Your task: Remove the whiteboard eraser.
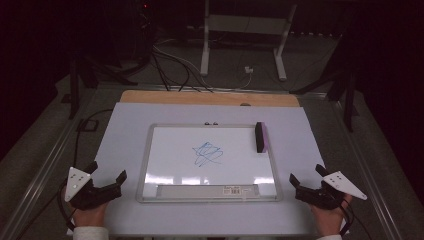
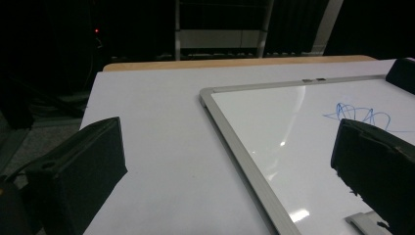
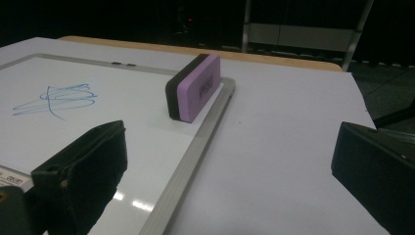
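A whiteboard (image 1: 165, 165) with a grey frame lies flat in the middle of the table, with a blue scribble (image 1: 207, 154) near its centre. A purple and black eraser (image 1: 260, 137) stands on its edge at the board's right side, near the far corner. My left gripper (image 1: 107, 176) rests open at the table's near left, left of the board, nothing between its jaws. My right gripper (image 1: 307, 175) is open at the near right, just off the board's corner. In the right gripper view the eraser (image 3: 193, 88) sits ahead between the jaws; the scribble (image 2: 362, 116) shows in the left gripper view.
The board lies on a white sheet (image 1: 125, 130) that covers a wooden tabletop (image 1: 150, 97). A grey tray strip (image 1: 207, 190) runs along the board's near edge. Beyond the table stand a metal frame (image 1: 245, 30) and floor cables (image 1: 175, 65).
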The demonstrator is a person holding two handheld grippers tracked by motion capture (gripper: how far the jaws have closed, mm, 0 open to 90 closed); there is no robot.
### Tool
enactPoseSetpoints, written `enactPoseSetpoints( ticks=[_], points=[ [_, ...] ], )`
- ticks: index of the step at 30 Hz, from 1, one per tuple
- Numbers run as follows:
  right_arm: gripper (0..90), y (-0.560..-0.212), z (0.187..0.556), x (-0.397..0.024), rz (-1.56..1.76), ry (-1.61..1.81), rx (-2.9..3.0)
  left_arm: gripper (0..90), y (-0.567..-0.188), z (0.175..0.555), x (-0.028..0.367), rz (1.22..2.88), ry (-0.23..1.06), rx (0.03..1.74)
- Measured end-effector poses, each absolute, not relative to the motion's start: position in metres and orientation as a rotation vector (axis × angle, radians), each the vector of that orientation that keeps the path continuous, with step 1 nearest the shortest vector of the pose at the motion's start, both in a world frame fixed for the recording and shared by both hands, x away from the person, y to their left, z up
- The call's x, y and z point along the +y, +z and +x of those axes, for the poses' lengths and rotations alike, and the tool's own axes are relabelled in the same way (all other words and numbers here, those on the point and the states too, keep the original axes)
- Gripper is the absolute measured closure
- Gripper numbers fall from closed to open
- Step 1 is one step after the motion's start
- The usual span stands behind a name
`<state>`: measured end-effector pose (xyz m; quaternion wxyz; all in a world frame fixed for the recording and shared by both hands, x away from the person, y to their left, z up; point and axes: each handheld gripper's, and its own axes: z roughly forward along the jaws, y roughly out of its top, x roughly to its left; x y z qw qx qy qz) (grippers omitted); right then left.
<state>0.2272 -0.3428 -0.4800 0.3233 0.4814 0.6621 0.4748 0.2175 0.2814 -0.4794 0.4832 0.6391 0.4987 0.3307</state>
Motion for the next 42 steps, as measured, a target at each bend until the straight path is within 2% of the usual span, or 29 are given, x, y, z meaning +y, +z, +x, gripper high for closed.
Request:
enactPoseSetpoints(
  ticks=[16, 30, 42],
  points=[
    [0.4, -0.458, 0.23, -0.338, 1.24, 1.286, 1.725, 0.6, -0.483, 0.216, 0.282, 1.544, 0.823, 1.229],
    [0.4, -0.43, 0.248, -0.33, 1.239, 1.28, 1.768, 0.6, -0.484, 0.216, 0.28, 1.551, 0.831, 1.235],
    [0.4, -0.422, 0.261, -0.325, 1.243, 1.291, 1.784, 0.6, -0.485, 0.217, 0.281, 1.559, 0.829, 1.238]
  ],
)
